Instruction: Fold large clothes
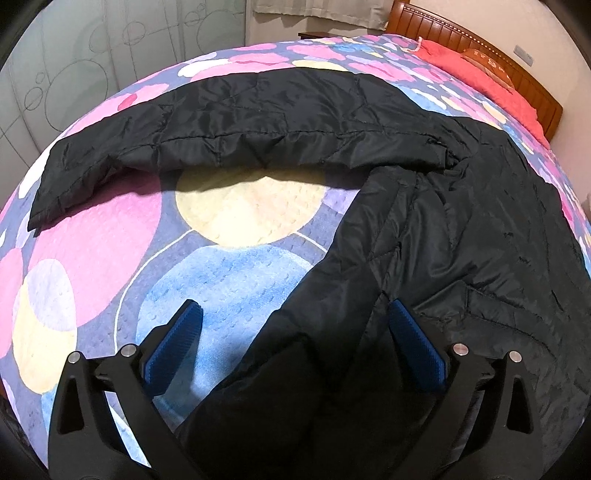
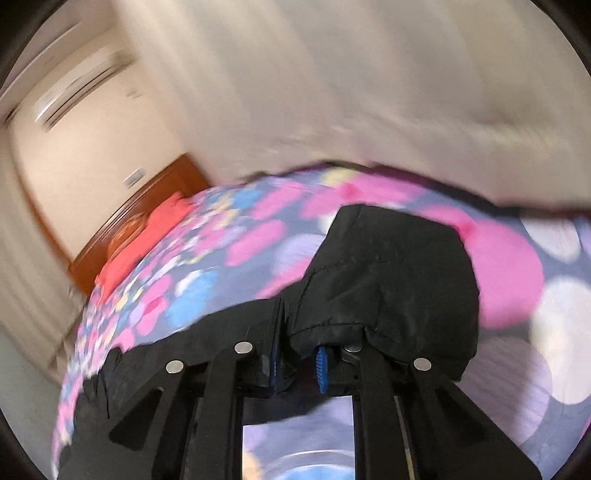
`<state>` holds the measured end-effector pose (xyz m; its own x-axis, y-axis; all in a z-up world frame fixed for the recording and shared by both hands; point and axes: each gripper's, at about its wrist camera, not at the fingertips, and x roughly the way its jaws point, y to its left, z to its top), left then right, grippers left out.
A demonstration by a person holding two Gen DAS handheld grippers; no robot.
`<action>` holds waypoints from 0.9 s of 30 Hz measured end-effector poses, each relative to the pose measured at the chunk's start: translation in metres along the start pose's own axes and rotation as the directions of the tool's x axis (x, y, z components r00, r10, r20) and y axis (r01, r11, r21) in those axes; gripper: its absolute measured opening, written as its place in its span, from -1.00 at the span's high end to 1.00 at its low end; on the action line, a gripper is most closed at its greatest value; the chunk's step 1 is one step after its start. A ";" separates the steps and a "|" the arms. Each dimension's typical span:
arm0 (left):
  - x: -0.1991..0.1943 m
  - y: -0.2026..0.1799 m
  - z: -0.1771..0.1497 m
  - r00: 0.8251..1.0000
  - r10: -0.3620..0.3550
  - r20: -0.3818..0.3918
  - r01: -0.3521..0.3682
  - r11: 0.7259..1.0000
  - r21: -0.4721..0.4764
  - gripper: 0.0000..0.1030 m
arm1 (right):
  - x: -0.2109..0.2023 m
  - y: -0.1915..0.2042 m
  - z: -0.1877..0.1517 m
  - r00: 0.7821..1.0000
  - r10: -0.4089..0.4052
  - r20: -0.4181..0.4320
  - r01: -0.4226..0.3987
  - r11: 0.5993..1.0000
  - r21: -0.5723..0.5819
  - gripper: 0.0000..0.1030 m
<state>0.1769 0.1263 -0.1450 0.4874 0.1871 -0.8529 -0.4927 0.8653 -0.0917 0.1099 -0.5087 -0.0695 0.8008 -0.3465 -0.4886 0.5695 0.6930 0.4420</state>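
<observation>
black jacket (image 1: 461, 229) on patterned bedspread (image 1: 110, 240)

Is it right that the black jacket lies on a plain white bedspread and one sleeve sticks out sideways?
Not quite. The black jacket lies on a colourful bedspread with pink, blue and yellow circles, as the left wrist view shows. Its sleeve does stick out sideways.

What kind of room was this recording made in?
Most likely a bedroom. A black quilted jacket lies on a bed covered with a colourful circle-patterned bedspread, backed by a brown wooden headboard with a red pillow against it.
</observation>
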 end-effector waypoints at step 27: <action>0.005 -0.002 -0.004 1.000 0.003 0.025 -0.004 1.000 0.011 -0.96 | 0.038 0.343 -0.210 0.831 0.241 -0.501 -0.526 0.635 -0.566 0.69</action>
<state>0.1772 0.1238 -0.1514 0.5035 0.2016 -0.8401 -0.4867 0.8696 -0.0831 0.2969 -0.1513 -0.0948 0.7102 0.1959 -0.6762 -0.1642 0.9801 0.1114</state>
